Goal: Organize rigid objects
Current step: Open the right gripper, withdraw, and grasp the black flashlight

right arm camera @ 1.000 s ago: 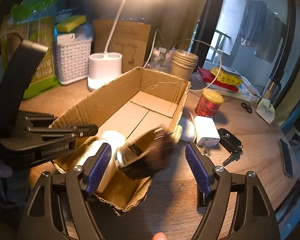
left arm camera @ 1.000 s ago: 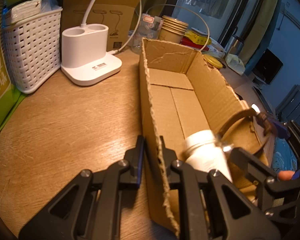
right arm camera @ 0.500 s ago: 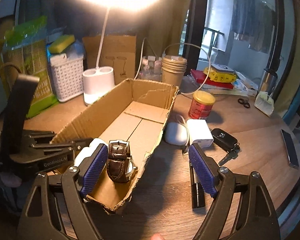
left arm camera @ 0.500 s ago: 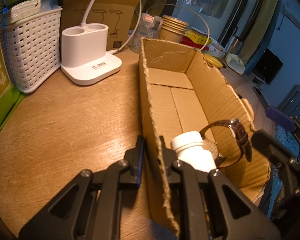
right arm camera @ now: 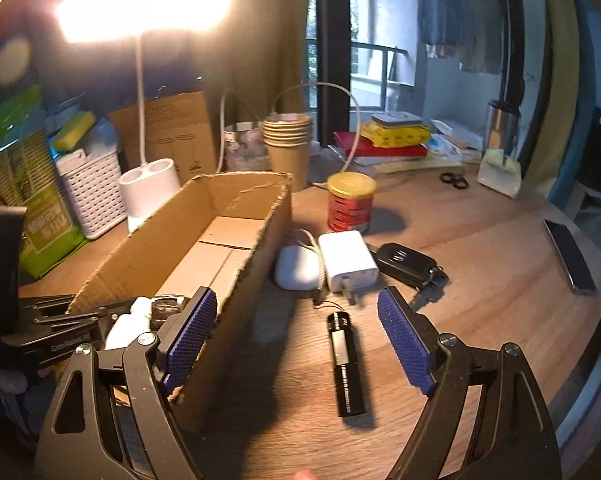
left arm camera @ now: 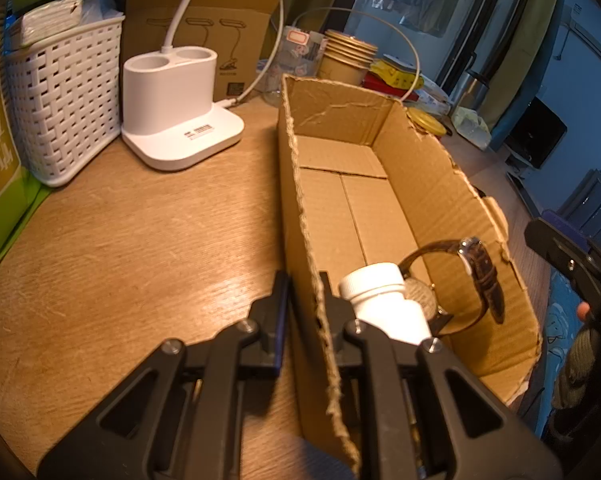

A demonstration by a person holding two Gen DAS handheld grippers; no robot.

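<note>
A long open cardboard box [left arm camera: 420, 184] lies on the wooden table. My left gripper [left arm camera: 304, 304] is shut on the box's near left wall, one finger inside and one outside. Inside the box at the near end lie a white bottle [left arm camera: 380, 300] and a brown-strapped watch [left arm camera: 476, 272] leaning against it. My right gripper [right arm camera: 296, 304] stands open just right of the box [right arm camera: 236, 216], holding nothing. A black flashlight [right arm camera: 346, 360] lies on the table between its blue pads [right arm camera: 404, 344]. The bottle [right arm camera: 128, 324] and watch [right arm camera: 166, 304] show behind its left finger.
Right of the box lie a white mouse [right arm camera: 296, 268], white charger [right arm camera: 348, 260], car key [right arm camera: 406, 264] and red can [right arm camera: 350, 202]. A phone [right arm camera: 570, 256] sits near the right edge. A lamp base [left arm camera: 176, 108], white basket [left arm camera: 68, 100] and paper cups [right arm camera: 288, 140] stand behind.
My right gripper let go of the watch, which now rests in the box by the bottle. It then drew back out of the box to the right, over the flashlight. The left gripper stayed put.
</note>
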